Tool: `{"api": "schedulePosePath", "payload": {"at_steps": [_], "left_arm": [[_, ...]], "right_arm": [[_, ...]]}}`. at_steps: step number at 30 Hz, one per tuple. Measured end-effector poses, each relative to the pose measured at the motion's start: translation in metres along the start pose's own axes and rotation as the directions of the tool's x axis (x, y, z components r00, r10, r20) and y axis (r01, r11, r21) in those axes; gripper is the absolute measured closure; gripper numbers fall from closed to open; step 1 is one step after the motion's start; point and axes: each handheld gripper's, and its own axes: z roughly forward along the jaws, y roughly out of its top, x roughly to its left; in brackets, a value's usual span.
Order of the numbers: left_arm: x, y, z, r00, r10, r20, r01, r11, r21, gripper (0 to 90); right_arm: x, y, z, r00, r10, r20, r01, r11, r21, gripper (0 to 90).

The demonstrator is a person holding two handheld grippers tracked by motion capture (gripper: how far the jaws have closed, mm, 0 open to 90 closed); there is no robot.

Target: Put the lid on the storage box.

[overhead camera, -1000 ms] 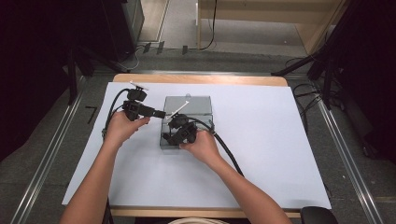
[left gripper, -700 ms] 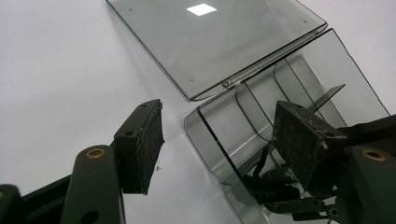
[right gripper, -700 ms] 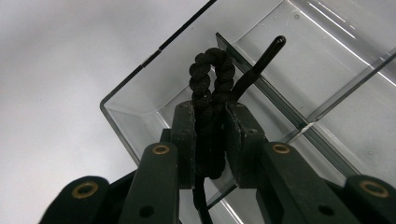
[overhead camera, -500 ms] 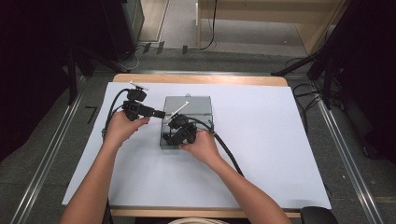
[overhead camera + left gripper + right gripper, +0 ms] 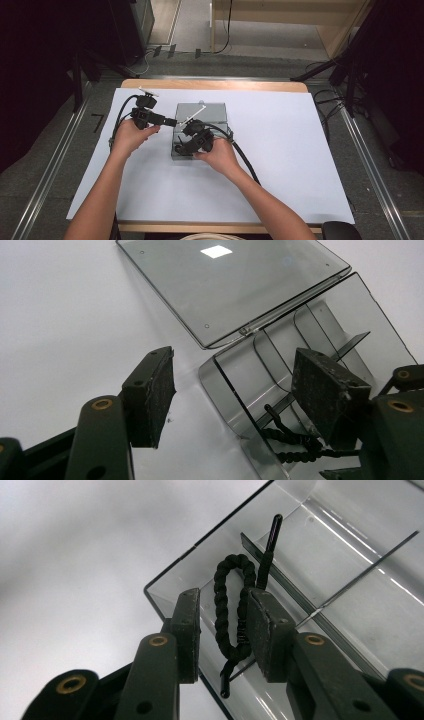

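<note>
Clear box [image 5: 210, 112] on white sheet [image 5: 300, 165], left tool [image 5: 172, 121] beside it, right tool [image 5: 182, 149] seemingly inside

Box: your clear smoky plastic compartment box [image 5: 200, 131] sits on the white sheet [image 5: 300, 165] covering the counter, left of centre.
Lid: its hinged lid [image 5: 225, 285] lies open behind it.
Bracelet: the black braided cord bracelet [image 5: 232, 607] lies in the box's near-left corner compartment.

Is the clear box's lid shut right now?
No, the clear box has its lid swung open flat on the table, hinged along the box's edge.
</note>
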Motion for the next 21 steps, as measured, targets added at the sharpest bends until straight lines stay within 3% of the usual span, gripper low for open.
{"api": "schedulePosePath", "payload": {"at_steps": [11, 21], "left_arm": [[0.000, 0.001, -0.001, 1.0000, 0.007, -0.005, -0.007, 1.0000, -0.002, 34.8], [0.000, 0.002, -0.001, 0.9999, 0.013, -0.010, -0.013, 0.9999, -0.004, 35.1]], "right_arm": [[0.000, -0.004, -0.015, 0.9999, -0.009, -0.011, 0.009, 0.998, -0.058, 66.8], [-0.009, -0.012, -0.031, 1.0000, -0.004, -0.003, 0.003, 0.992, -0.127, 63.9]]}}
